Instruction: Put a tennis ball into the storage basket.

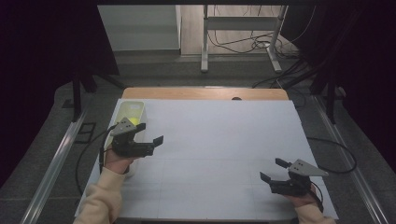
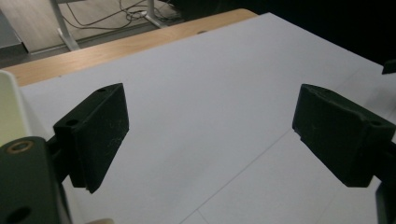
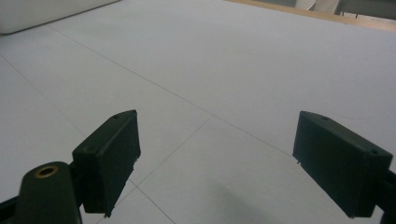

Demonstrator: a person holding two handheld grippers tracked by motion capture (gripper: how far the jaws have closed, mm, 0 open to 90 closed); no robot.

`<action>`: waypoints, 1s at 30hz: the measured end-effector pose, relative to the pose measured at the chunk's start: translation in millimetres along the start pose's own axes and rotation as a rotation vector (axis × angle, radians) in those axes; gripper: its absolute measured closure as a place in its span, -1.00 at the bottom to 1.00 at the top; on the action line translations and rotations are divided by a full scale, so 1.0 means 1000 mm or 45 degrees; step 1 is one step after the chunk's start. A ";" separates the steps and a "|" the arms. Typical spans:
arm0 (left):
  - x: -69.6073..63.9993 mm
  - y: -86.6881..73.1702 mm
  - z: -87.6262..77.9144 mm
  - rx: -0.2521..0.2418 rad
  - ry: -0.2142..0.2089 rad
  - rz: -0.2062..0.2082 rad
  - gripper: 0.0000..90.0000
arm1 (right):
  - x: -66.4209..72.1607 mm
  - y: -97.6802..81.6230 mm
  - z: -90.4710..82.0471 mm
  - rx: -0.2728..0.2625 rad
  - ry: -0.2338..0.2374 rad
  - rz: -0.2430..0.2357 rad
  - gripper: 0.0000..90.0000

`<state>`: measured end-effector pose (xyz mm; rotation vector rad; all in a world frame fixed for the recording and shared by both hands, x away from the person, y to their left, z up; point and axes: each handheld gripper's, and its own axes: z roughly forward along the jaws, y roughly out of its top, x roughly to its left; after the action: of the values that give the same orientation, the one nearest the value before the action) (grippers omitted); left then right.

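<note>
My left gripper (image 1: 150, 133) hovers over the left side of the white table sheet (image 1: 219, 140), just in front of a white bin (image 1: 130, 112). Something yellow-green (image 1: 134, 121) lies inside that bin. In the left gripper view the jaws of the left gripper (image 2: 210, 130) stand wide apart with bare sheet between them, and the bin's wall (image 2: 7, 107) is at the left edge. My right gripper (image 1: 272, 169) rests low near the front right corner. The right gripper view shows the right gripper (image 3: 215, 158) open over the sheet, nothing between its jaws.
The table's wooden edge (image 1: 205, 93) runs along the back. Thin seams cross the sheet (image 3: 177, 98). The bin (image 3: 37, 11) appears far off at the top left of the right gripper view. Beyond the table are a metal frame (image 1: 243, 37), floor cables and dark curtains.
</note>
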<state>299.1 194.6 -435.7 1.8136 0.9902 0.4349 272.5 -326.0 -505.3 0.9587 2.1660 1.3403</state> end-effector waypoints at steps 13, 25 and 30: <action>-0.037 -0.019 0.012 0.017 -0.093 0.086 -0.73 | 0.001 -0.001 -0.001 -0.005 0.003 0.004 -0.66; -0.056 -0.051 0.011 0.063 -0.123 0.118 -0.72 | 0.001 -0.001 -0.001 0.000 0.012 0.002 -0.66; -0.058 -0.074 0.009 0.104 -0.103 0.129 -0.71 | 0.002 -0.001 -0.001 0.006 0.021 0.003 -0.66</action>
<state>237.7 156.9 -496.6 1.9459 0.8745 0.3849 270.4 -325.5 -506.2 0.9557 2.1822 1.3491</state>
